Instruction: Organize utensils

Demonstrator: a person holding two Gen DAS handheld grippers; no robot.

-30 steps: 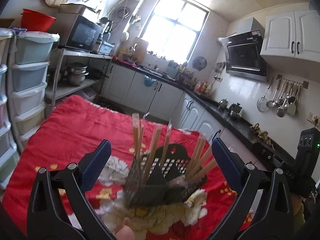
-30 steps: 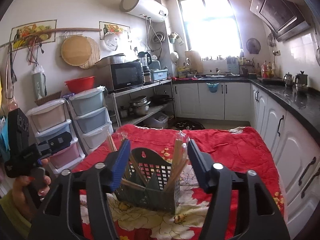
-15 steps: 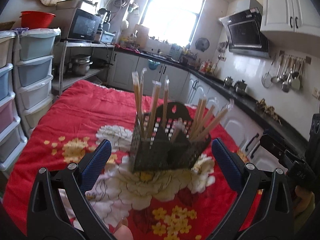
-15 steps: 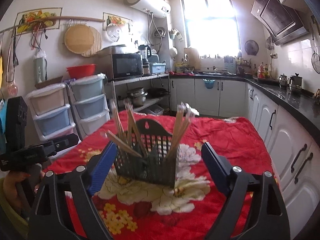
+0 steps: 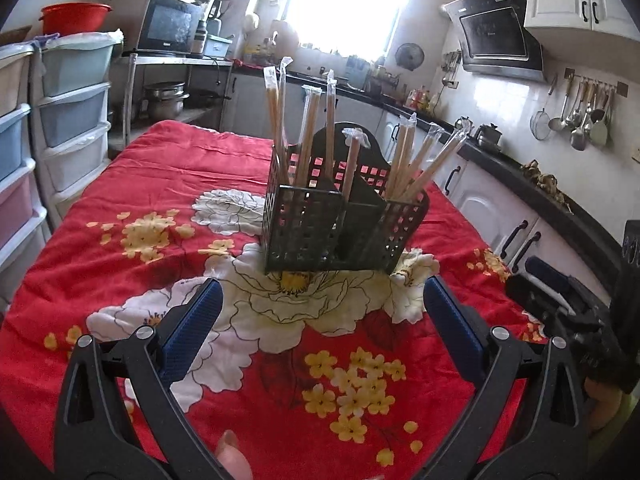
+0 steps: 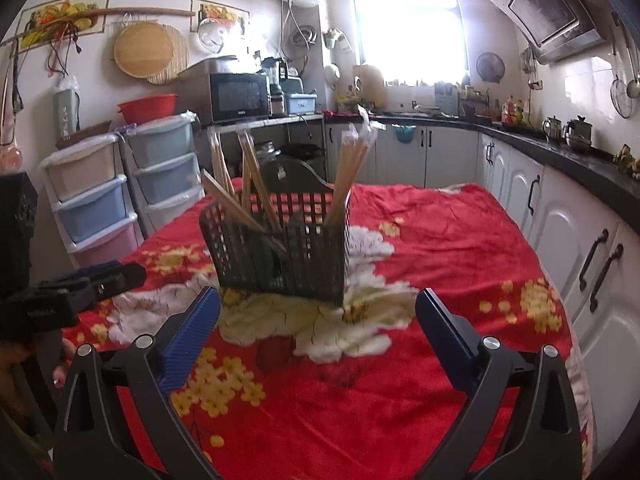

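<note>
My left gripper [image 5: 322, 328] has its ribbed blue jaws spread, empty; beyond, the black plastic lattice caddy [image 5: 340, 228] of wrapped chopsticks [image 5: 304, 136] stands on the red floral cloth [image 5: 160, 184]. My right gripper's [image 6: 318, 326] jaws, just widening, grasp nothing, the caddy ahead of them.

Kitchen, bright window [image 6: 408, 20] at back, white cabinets [image 6: 560, 240] under black countertop [image 6: 580, 164], microwave [image 6: 236, 96] on shelf, plastic drawers [image 6: 92, 204], tiled walls.
</note>
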